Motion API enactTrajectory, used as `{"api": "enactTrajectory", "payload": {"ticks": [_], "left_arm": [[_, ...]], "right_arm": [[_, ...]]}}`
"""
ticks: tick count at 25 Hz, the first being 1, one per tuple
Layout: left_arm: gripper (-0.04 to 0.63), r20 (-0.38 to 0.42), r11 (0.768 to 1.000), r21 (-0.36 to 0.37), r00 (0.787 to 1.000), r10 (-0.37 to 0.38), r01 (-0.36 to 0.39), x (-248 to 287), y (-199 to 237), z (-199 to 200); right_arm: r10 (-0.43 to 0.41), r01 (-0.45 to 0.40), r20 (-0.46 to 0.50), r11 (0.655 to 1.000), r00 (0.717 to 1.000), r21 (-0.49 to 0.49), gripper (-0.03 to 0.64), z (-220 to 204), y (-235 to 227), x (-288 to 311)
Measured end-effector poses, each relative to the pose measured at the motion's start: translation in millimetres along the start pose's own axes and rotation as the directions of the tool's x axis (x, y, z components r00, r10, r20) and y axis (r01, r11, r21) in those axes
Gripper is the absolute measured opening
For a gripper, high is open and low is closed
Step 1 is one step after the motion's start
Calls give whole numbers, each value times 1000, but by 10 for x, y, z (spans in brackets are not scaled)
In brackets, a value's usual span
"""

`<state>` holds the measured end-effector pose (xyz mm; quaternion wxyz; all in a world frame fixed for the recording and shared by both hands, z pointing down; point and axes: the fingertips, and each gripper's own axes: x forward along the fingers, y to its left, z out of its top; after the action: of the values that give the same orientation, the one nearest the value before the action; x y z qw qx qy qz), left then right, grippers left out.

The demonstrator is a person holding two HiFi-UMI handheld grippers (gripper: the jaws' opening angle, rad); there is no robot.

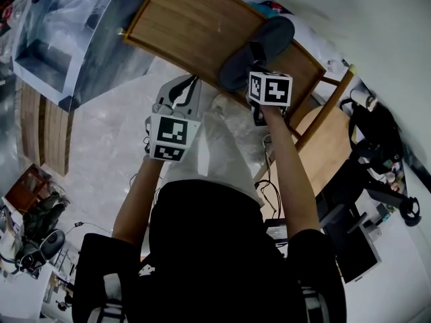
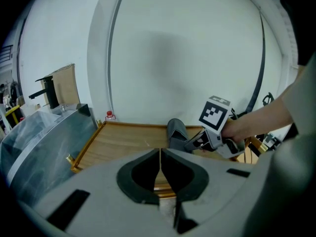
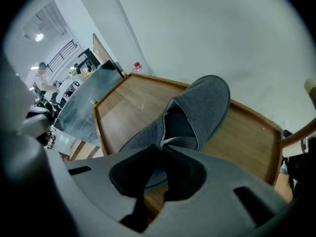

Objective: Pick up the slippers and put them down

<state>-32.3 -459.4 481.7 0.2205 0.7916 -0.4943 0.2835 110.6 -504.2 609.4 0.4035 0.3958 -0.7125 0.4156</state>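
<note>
Pinching the opening's rim of the grey slipper (image 3: 197, 107), the right gripper (image 3: 162, 147) has its jaws closed on the fabric. That slipper lies slantwise on the wooden desk (image 3: 133, 107), toe at the far edge. Short of the desk's near edge, the left gripper (image 2: 160, 157) hovers with jaws together, empty.

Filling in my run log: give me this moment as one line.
left tool: shut, empty | right tool: shut on grey slipper at its opening edge | slipper: on wooden table
</note>
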Motion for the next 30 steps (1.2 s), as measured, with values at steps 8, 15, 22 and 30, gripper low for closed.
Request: {"api": "enactTrajectory", "payload": {"ticks": [8, 15, 22, 30], "left_arm": [[12, 10, 1000, 6, 1000, -2, 2, -16, 46, 35], [12, 22, 1000, 26, 1000, -15, 15, -77, 18, 95], [12, 52, 998, 52, 998, -29, 26, -170, -7, 222], [12, 87, 997, 65, 995, -38, 32, -391, -96, 309]], "right_arm": [[-31, 32, 28, 999, 999, -39, 14, 1, -9, -59], [-70, 77, 55, 987, 996, -139, 9, 30, 16, -239], [-97, 118, 110, 973, 989, -196, 9, 118, 86, -467], [-102, 138, 178, 971, 979, -198, 9, 105, 212, -800]]}}
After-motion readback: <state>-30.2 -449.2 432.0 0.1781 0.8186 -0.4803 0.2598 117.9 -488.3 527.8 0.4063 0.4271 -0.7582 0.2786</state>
